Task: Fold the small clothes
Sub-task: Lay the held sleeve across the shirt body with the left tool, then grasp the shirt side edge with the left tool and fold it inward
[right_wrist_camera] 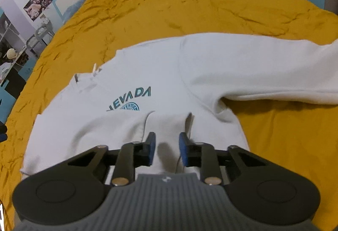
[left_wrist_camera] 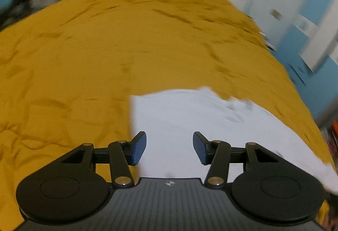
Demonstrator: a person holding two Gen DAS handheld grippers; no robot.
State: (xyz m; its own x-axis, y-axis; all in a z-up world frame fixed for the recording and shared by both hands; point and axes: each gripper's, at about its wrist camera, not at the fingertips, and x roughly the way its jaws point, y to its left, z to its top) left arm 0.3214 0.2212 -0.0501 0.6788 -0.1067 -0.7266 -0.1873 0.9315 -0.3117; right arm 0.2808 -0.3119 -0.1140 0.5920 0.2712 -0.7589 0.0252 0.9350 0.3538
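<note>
Sweatshirt (right_wrist_camera: 160, 74), white, lies spread on a bed covered with a mustard-yellow bedspread (right_wrist_camera: 190, 9).

Right wrist view:
- The garment fills the centre of the frame, front side up. Teal lettering (right_wrist_camera: 132, 100) and part of a round emblem are legible just left of centre.
- One sleeve (right_wrist_camera: 264, 70) extends toward the right edge of the frame.
- A folded-over portion of fabric (right_wrist_camera: 131, 125) covers the lower part of the emblem and runs to the lower centre.
- Posters on the wall appear at upper left; blue drawers appear at upper right.

Left wrist view:
- The picture is motion-blurred. Only a plain white area of the sweatshirt (left_wrist_camera: 190, 116) shows, in the lower right of the frame, with no legible print.
- The bedspread (left_wrist_camera: 105, 40) fills the left and upper centre.
- Blue and white furniture is smeared along the right edge.

Claw state and position:
- The left claw (left_wrist_camera: 169, 147) stands clearly open. Nothing lies between its blue pads (left_wrist_camera: 139, 146). The white fabric lies below and beyond it, and its left pad sits near the garment's left edge.
- The right claw (right_wrist_camera: 167, 149) stands slightly open, with a narrow gap. White fabric shows through the gap, directly below and ahead of the pads (right_wrist_camera: 183, 150). The pads do not appear to pinch the fabric.
</note>
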